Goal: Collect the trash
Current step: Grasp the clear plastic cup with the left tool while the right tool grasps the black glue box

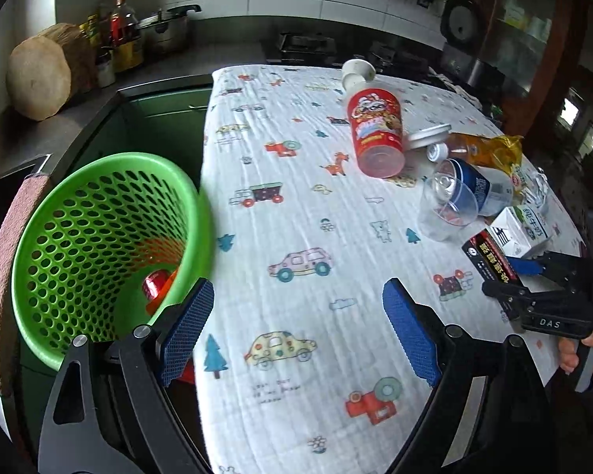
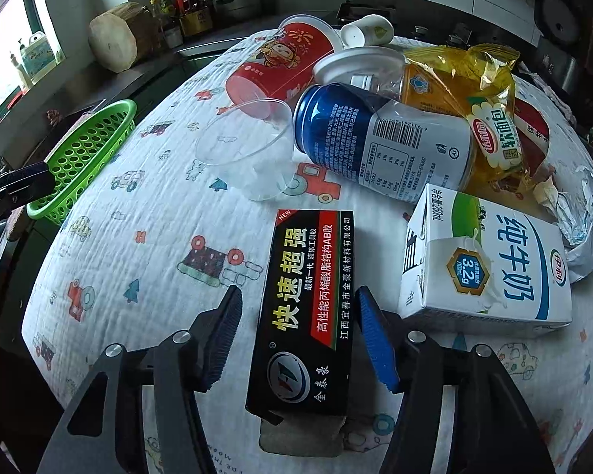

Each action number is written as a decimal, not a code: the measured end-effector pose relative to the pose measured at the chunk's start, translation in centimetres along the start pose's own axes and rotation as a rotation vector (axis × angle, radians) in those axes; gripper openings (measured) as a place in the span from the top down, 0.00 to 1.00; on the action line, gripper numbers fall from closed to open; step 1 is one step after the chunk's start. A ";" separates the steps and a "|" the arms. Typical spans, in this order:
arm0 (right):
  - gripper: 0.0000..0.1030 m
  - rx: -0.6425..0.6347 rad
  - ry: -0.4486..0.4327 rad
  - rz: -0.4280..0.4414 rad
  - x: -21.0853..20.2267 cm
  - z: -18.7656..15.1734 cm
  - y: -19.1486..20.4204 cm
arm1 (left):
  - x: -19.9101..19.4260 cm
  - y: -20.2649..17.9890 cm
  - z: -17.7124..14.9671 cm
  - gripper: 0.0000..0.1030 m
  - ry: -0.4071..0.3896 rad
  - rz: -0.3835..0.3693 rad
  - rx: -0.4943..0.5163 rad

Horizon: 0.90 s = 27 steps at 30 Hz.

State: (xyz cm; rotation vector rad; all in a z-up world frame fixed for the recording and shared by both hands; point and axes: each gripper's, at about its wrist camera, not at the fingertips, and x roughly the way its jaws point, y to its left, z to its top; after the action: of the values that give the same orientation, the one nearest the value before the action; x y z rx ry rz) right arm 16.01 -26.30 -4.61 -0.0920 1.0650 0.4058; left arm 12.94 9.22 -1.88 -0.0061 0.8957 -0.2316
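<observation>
1. The perforated green plastic basket (image 1: 99, 245) sits at the counter's left edge; only the left view shows red trash inside.
2. The left hand-held gripper (image 1: 296, 331), ribbed blue pads wide apart, holds nothing.
3. The right hand-held gripper (image 2: 298, 339) straddles the glossy black carton (image 2: 308, 308), jaws open, not clamped.
4. A rectangular milk carton (image 2: 490, 260) lies just right of it.

My left camera looks from the near left corner of the counter (image 1: 296, 205) across the cloth, bin (image 1: 99, 245) close by. My right one sits low and close over the black box (image 2: 308, 308) — both share the box, milk carton (image 2: 490, 260) and bin.
</observation>
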 end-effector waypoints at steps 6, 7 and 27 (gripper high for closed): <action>0.54 -0.004 -0.010 0.010 -0.6 -0.6 -0.5 | 2.5 -4.4 1.1 0.08 0.034 -0.065 0.087; 0.55 -0.004 -0.010 0.017 -0.7 -0.8 -0.5 | 2.8 -5.2 1.4 0.08 0.035 -0.080 0.104; 0.55 -0.005 -0.030 0.103 -3.5 -3.6 -1.5 | 10.4 -13.3 6.1 0.10 0.108 -0.184 0.298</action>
State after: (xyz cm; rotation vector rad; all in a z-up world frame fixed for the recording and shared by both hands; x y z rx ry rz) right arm 12.12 -29.67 -3.50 -0.0354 1.0417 0.5016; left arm 21.29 -6.44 -4.74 0.2032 0.9615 -0.5395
